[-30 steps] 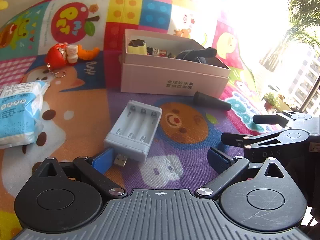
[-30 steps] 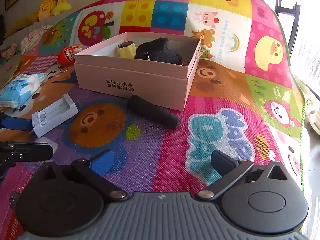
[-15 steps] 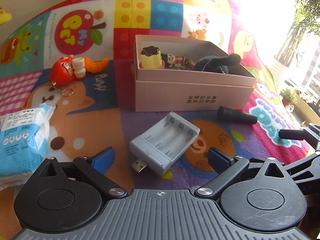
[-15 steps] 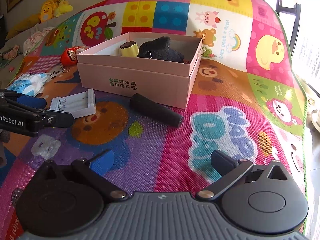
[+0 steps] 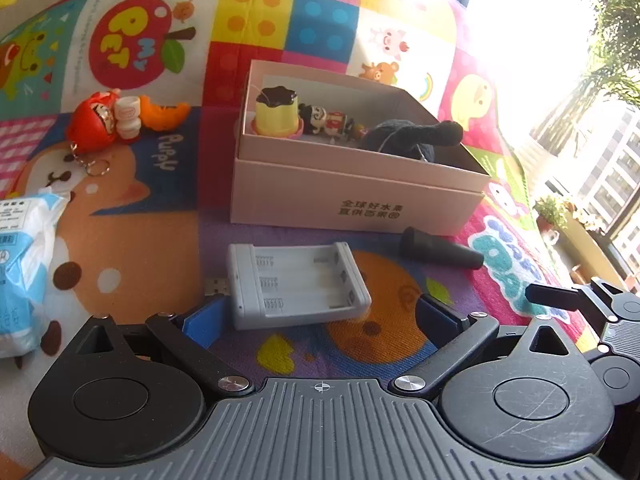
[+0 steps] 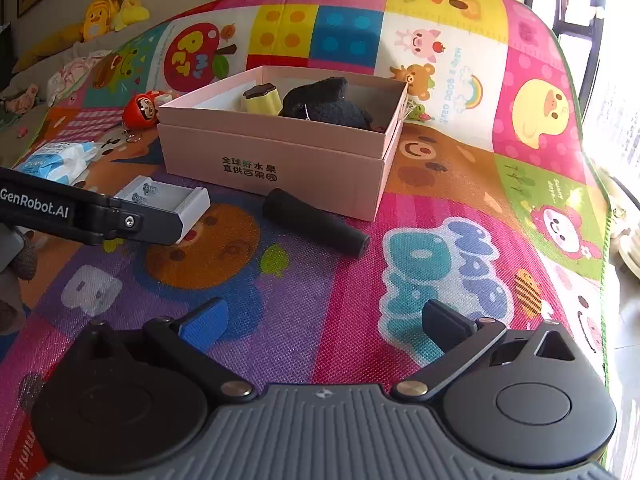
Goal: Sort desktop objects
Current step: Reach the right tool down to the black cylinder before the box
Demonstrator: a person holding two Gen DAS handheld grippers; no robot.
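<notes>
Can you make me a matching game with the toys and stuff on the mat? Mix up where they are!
Things:
1. yellow pudding toy
2. black tube
3. grey battery charger
4. red doll keychain

Places:
A. between the left gripper's open fingers
B. inside the pink box
C. far left, beside a small white cup
D. on the mat just in front of the box

Pairs: 1-B, 2-D, 3-A, 4-C

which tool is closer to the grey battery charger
Left. The left tool is open right at the battery charger, its fingers flanking it; the right tool is open, well off to its right.
</notes>
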